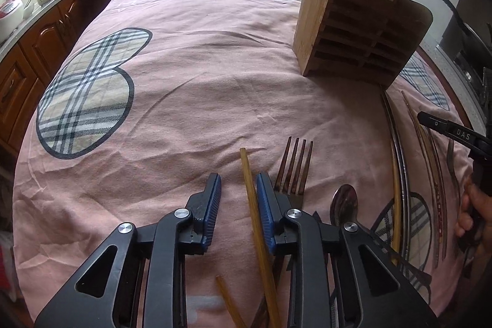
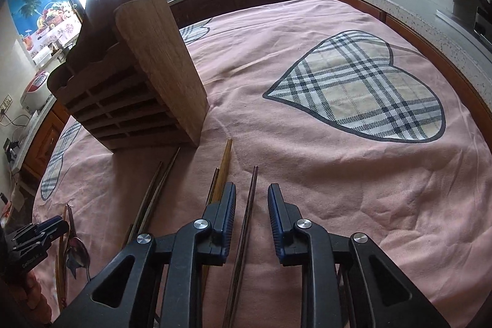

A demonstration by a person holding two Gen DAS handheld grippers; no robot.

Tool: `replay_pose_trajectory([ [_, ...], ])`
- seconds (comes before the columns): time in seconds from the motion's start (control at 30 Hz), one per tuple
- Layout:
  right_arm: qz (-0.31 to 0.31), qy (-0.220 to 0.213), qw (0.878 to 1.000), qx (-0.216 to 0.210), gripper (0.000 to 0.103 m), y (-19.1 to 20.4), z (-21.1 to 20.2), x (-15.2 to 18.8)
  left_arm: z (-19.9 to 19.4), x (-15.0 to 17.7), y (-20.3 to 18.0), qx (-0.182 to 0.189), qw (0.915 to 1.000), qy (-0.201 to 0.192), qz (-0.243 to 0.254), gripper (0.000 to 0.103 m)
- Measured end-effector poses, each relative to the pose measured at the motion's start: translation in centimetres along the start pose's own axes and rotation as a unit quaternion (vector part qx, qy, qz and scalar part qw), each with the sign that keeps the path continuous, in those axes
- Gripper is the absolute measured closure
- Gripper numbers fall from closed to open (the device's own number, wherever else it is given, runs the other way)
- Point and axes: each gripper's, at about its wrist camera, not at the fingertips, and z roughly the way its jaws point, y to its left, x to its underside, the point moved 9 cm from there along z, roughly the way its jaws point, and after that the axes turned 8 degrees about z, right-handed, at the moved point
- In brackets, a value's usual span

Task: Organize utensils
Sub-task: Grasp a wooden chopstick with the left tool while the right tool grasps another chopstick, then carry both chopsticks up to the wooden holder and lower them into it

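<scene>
Two open grippers, one chopstick between each.

Black tongs, blue ribbed pads, silver pivot screws.

One wooden holder, one wooden fork, one metal spoon, several chopsticks, count unclear

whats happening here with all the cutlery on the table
A person is sorting utensils on a pink cloth-covered table, holding a gripper in each hand. The left gripper is open around a light wooden chopstick, beside a dark wooden fork and a metal spoon. The right gripper is open over a dark thin chopstick. The slatted wooden utensil holder stands ahead; nothing is lifted yet.
</scene>
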Motion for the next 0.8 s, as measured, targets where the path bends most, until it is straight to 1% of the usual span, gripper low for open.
replay_pose_trajectory([
  [0.03,-0.002,0.0,1.0,0.003,0.087,0.0,0.3,0.1,0.1,-0.1,0.0,-0.002,1.0,-0.001,0.002,0.082],
  [0.07,-0.01,-0.005,1.0,0.009,0.089,0.1,0.3,0.0,0.2,-0.2,0.0,-0.004,1.0,-0.003,0.005,0.087],
  [0.1,-0.013,-0.006,1.0,0.012,0.09,0.1,0.3,-0.1,0.3,-0.3,-0.1,-0.006,0.9999,-0.004,0.008,0.094],
  [0.13,-0.011,-0.006,1.0,0.012,0.096,0.0,0.4,-0.1,0.3,-0.4,-0.1,-0.005,0.9999,-0.004,0.01,0.095],
  [0.27,-0.001,-0.002,1.0,0.0,0.097,0.0,0.2,-0.2,0.1,-0.8,-0.4,0.013,0.9998,-0.009,0.008,0.096],
  [0.37,0.004,-0.007,1.0,-0.015,0.099,0.3,-0.7,-0.4,-1.0,-1.1,-0.5,0.023,0.9995,-0.021,0.003,0.096],
  [0.57,0.006,-0.031,0.998,-0.049,0.099,1.9,-4.3,-0.8,-4.8,-2.0,-0.4,0.041,0.9974,-0.058,-0.016,0.098],
  [0.8,-0.008,-0.063,0.995,-0.072,0.099,3.9,-8.4,-1.5,-9.6,-3.2,-0.6,0.055,0.9926,-0.105,-0.027,0.098],
])
